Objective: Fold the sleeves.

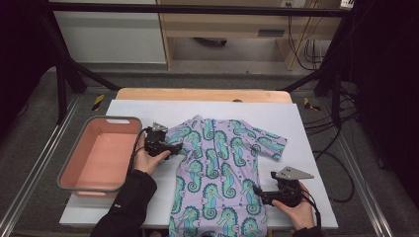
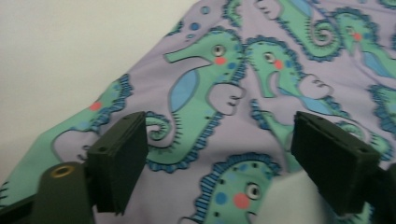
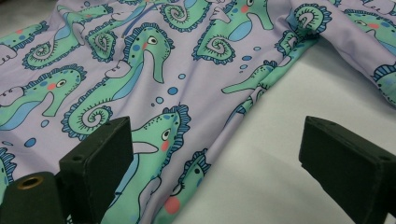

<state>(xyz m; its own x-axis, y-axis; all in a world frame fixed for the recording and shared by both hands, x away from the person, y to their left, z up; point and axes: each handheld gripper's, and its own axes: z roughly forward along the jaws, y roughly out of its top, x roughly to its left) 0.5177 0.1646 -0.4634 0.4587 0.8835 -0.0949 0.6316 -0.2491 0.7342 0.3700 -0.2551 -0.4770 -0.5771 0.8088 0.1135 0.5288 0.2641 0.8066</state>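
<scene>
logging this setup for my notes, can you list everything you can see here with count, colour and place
swimsuit: one, lilac with green seahorses, spread flat mid-sheet, lower end hanging off the near edge
tub: one, pink inside with grey rim, on the left end of the sheet
sheet: one, white, covering most of the table
table: one, light wood, its far edge showing beyond the sheet
frame: one, black, around the table
cables: several, black, on the floor to the right
left claw: one, black, open, over the swimsuit's left sleeve
right claw: one, black, open, at the swimsuit's right side edge
hands: two, each holding a claw, coming in from the near side
</scene>
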